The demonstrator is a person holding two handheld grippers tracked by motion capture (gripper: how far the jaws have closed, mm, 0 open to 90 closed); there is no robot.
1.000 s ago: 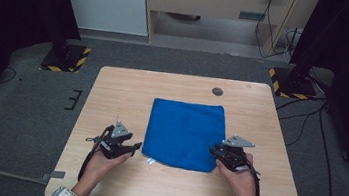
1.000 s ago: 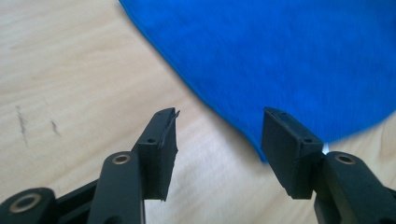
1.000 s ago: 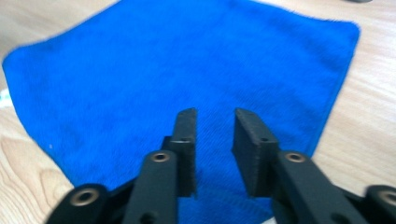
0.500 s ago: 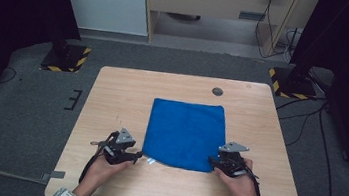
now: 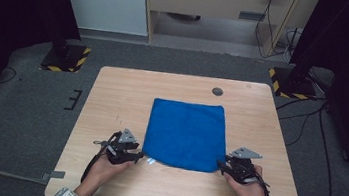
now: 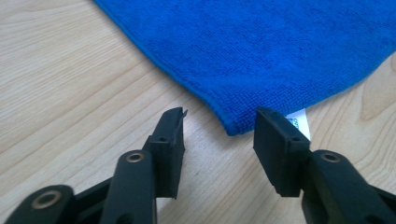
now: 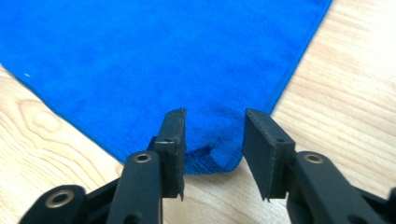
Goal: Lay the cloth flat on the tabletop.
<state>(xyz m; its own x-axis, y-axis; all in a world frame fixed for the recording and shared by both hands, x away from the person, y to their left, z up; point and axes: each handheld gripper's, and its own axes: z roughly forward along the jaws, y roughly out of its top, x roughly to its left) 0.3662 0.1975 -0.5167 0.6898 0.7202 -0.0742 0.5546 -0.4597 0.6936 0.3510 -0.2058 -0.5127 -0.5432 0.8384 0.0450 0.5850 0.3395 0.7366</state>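
Table: I see pale wood-grain table (image 5: 112,95), matte, rectangular, with a small dark round grommet (image 5: 217,91) near its far edge.
Cloth: blue cloth (image 5: 185,133), napped microfibre with a hemmed edge, lies flat mid-table; a white tag (image 6: 299,120) peeks out at its near left corner.
Progress: I judge neither near corner gripped yet; lifting or folding is all left.
Left gripper (image 6: 218,135): jaws spread, just been closing, corner tip between, pads clear.
Right gripper (image 7: 212,140): jaws spread, just been closing, straddling the slightly rumpled corner.
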